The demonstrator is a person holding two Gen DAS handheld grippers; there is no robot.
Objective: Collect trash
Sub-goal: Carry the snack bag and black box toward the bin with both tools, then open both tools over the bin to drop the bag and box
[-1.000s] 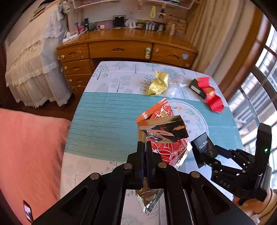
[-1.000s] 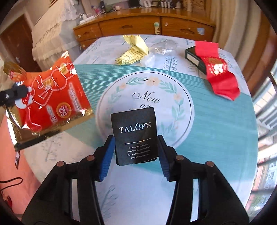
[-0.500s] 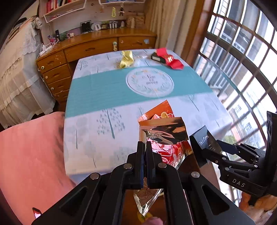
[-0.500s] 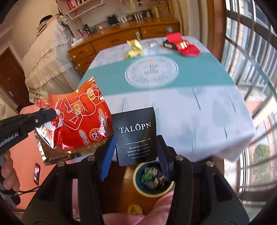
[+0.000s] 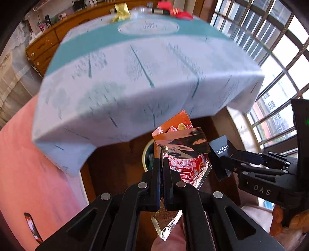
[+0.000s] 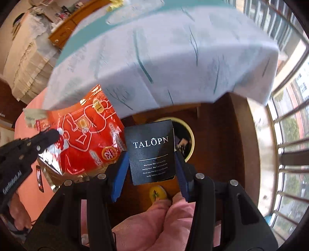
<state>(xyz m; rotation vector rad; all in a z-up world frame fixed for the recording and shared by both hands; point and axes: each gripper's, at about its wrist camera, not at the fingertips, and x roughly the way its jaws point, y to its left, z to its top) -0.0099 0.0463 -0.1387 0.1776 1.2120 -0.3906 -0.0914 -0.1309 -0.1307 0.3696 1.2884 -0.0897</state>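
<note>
The left gripper (image 5: 161,170), at lower centre of its view, points steeply down with fingers pressed together; the right gripper (image 6: 152,166) likewise tilts down, fingers apart.

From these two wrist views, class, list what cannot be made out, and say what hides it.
- Bin contents: right view, the black card covers most of the opening.
- Bin rim: left view, mostly behind the red wrapper.
- Tablecloth print: motion blur in both views.
- Trash at the far table edge: left view, small, blurred.
- Card's small print: right view, barely legible.
</note>
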